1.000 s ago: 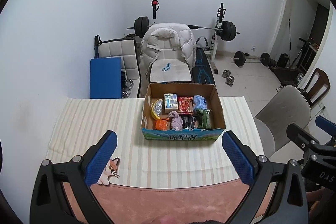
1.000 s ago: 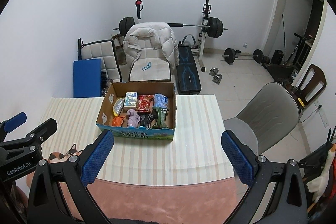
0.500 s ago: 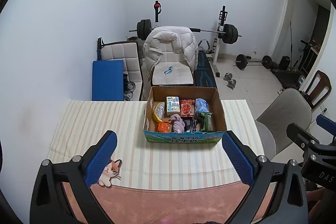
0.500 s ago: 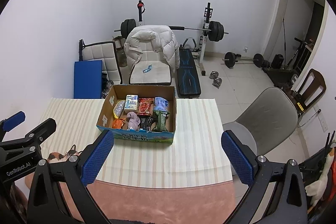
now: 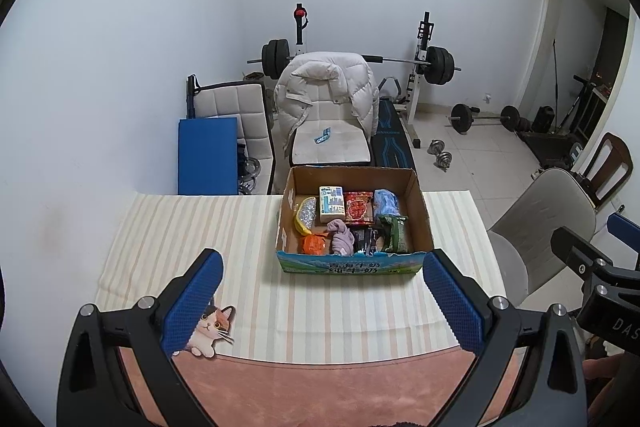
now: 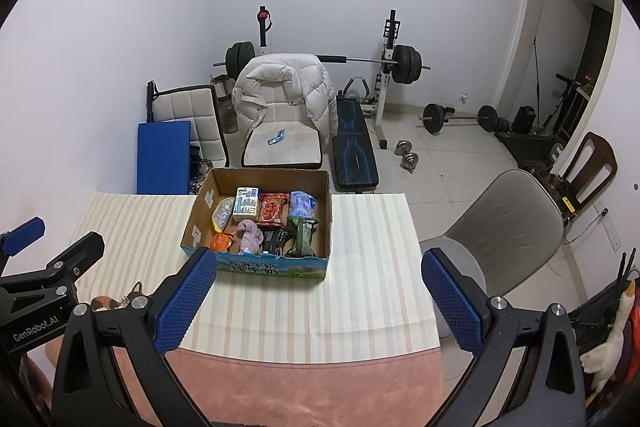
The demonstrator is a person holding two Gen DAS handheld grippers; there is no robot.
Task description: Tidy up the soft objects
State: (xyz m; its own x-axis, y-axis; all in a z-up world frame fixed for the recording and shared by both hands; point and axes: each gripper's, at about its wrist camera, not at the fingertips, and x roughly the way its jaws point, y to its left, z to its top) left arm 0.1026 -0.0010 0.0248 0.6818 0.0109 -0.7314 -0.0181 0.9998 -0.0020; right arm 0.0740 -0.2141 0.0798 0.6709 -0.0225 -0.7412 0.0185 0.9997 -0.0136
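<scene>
On the striped tablecloth [image 5: 224,227], toward the far edge of the table, sits an open cardboard box [image 5: 354,265] with its long axis running left to right and its printed blue-green front wall facing the cameras. Inside lie soft packets and cloths: a lilac rolled cloth [image 5: 341,235] lying front to back near the front wall, an orange bundle [image 5: 313,243] to its left, a green pouch [image 5: 394,233] on the right, a red snack bag [image 5: 359,207] and a white-and-blue tissue pack [image 5: 331,203] at the back. Both claws hang well short of the box; the left gripper [image 5: 322,301] is spread wide and empty, and so is the right gripper [image 6: 318,301]. A cat sticker [image 5: 212,331] lies beside the left gripper's left finger.
</scene>
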